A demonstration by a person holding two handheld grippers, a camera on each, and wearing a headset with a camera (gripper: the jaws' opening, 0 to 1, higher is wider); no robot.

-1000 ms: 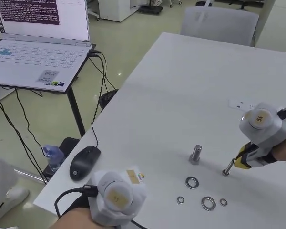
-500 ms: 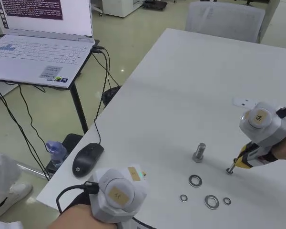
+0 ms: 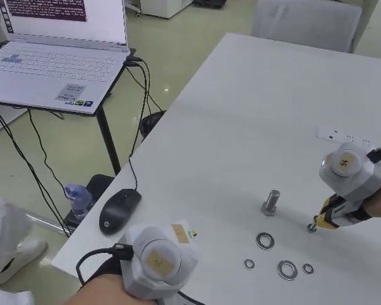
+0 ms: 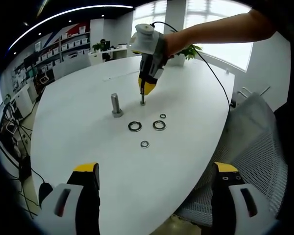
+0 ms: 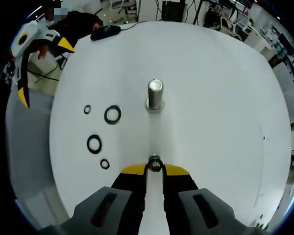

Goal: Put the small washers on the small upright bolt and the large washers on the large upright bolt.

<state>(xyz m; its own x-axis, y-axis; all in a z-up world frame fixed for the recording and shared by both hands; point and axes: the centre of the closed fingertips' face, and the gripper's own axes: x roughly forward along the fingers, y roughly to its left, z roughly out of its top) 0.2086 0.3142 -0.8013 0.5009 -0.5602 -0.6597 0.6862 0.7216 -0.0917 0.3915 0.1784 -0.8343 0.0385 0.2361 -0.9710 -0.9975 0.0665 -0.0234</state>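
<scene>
My right gripper (image 5: 155, 170) hides the shaft of the small bolt (image 5: 154, 161) between its jaws; just its top shows.

Right hand-held gripper (image 5: 155, 170) closed, left hand-held gripper (image 4: 155, 171) wide apart.

The small bolt (image 5: 154, 163) stands on the counter (image 3: 241, 127), nipped between the tips of the right gripper (image 5: 154, 170). The large bolt (image 5: 155, 95) stands straight ahead of that gripper, apart from it. Two large washers (image 5: 113, 114) and two small washers (image 5: 105, 164) lie ahead to its left, toward the left gripper (image 4: 156, 169).
</scene>
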